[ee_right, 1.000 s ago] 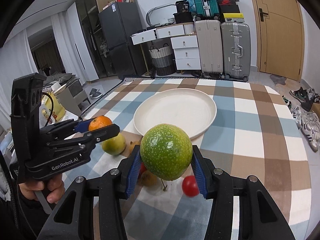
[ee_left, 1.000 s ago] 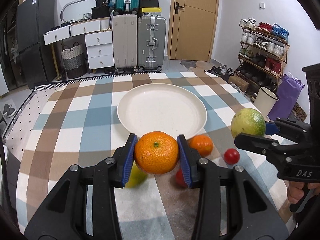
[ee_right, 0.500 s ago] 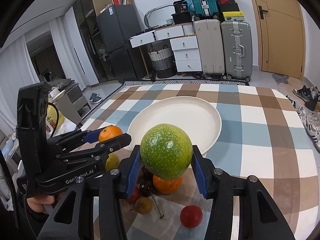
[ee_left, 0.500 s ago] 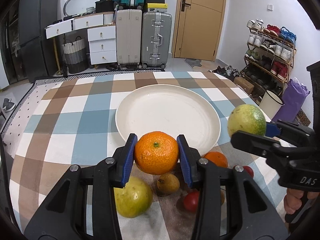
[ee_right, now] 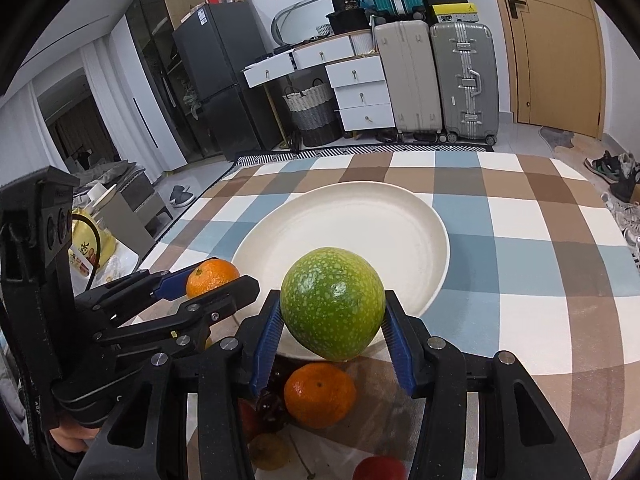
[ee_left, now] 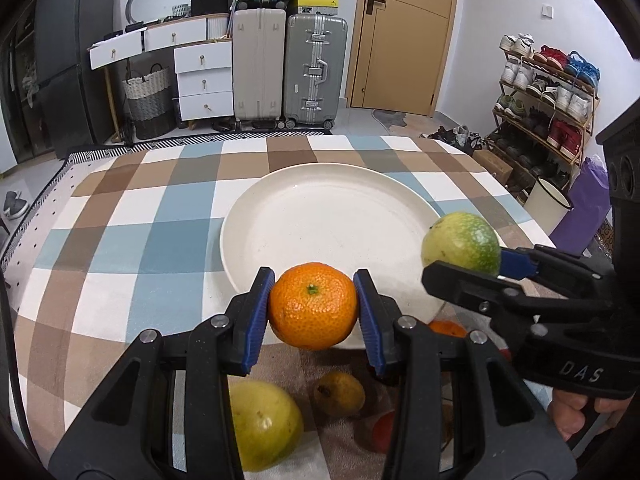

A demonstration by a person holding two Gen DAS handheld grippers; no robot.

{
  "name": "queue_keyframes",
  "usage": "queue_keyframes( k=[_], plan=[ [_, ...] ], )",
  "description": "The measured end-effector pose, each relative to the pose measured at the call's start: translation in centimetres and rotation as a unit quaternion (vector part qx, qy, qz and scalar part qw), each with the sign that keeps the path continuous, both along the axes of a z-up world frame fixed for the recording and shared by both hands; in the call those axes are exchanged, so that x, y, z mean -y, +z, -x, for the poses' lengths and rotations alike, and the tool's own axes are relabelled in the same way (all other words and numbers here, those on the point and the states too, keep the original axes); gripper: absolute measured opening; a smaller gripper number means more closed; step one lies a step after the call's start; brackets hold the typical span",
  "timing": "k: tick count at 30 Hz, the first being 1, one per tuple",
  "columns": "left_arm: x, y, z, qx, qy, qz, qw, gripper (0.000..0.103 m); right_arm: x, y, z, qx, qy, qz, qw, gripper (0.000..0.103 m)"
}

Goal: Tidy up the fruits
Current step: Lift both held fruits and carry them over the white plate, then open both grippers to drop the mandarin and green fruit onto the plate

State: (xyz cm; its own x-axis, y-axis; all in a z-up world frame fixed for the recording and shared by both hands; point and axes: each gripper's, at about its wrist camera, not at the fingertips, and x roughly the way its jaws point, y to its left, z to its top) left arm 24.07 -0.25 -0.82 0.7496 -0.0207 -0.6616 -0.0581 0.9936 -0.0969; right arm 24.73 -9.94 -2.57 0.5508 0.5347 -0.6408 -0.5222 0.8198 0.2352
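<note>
My left gripper is shut on an orange mandarin and holds it above the near rim of the white plate. My right gripper is shut on a speckled green fruit, held over the plate's near edge. Each gripper shows in the other's view: the green fruit at the right, the mandarin at the left. Below the grippers lie a yellow-green fruit, a small yellow pear, a second mandarin, dark cherries and a red fruit.
The plate sits mid-table on a checked cloth. Suitcases, white drawers and a door stand behind the table. A shoe rack and a white bin are at the right.
Both grippers have moved forward toward the plate with their fruits still held. The loose fruits on the cloth now lie under and behind the fingers.
</note>
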Motion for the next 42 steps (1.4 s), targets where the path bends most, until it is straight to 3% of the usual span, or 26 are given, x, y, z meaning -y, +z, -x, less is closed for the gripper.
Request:
queue_keyframes(
  k=[19,26,27,29,33,38,40,42],
  plan=[
    [0.1,-1.1,-1.2,-0.017,0.005,-0.019,0.9997,0.038,-0.2,-1.2,-1.6,-0.012,-0.014,0.01,1.0,0.049],
    [-0.1,-0.5,-0.6,-0.005,0.009,-0.022,0.9997,0.04,0.8,0.1,-1.0,0.02,-0.032,0.007,0.999,0.051],
    [-0.1,-0.5,-0.5,-0.007,0.01,-0.022,0.9997,0.043,1.0,0.2,-0.9,0.022,-0.036,0.008,0.999,0.052],
    [-0.2,-0.4,-0.2,-0.006,0.012,-0.02,0.9997,0.059,1.6,0.3,-0.8,0.02,-0.039,0.005,0.999,0.055],
    [-0.3,0.3,1.2,0.014,0.014,-0.027,0.9994,0.085,2.6,0.5,-0.1,0.023,-0.04,0.005,0.999,0.076],
    [-0.4,1.2,3.2,0.027,0.018,-0.026,0.9991,0.093,3.8,0.9,0.8,0.025,-0.039,-0.012,0.999,0.1],
    [-0.6,1.3,4.2,0.037,0.022,-0.026,0.9987,0.102,4.1,0.9,1.3,0.024,-0.031,-0.022,0.999,0.102],
    [-0.6,1.5,5.0,0.041,0.022,-0.023,0.9987,0.102,4.3,0.8,1.6,0.023,-0.025,-0.026,0.999,0.102]
  ],
)
